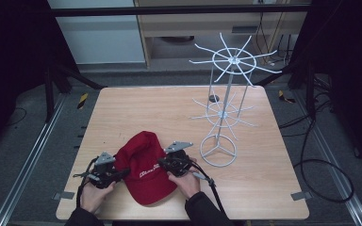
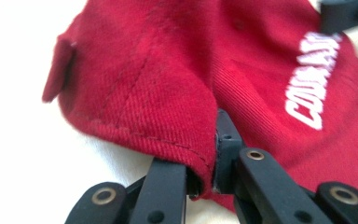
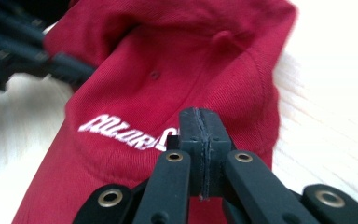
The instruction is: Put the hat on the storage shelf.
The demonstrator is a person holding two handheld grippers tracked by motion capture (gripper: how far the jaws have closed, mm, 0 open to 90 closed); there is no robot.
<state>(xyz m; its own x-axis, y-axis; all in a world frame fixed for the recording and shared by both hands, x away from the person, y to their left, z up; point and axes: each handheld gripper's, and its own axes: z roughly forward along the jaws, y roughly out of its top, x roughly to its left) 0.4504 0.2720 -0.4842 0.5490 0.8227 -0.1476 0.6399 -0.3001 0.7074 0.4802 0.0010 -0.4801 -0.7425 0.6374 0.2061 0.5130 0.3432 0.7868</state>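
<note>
red cap (image 1: 146, 165) between both grippers, left gripper (image 1: 118, 175) jaws pinching its edge (fabric folded), right gripper (image 1: 164, 163) jaws closed against its side

The high view is dimly and evenly lit from above; the wooden table (image 1: 169, 108) is the brightest area, while the surroundings fall off into near black; soft, faint shadows are cast beneath the red cap (image 1: 146, 167) and the white wire rack (image 1: 224, 110). In the left gripper view the tabletop is blown out to white — detail is lost there; the cap's lettering is smeared by blur. In the right gripper view the background is overexposed and the far gripper (image 3: 23, 51) is rendered out of focus.
</note>
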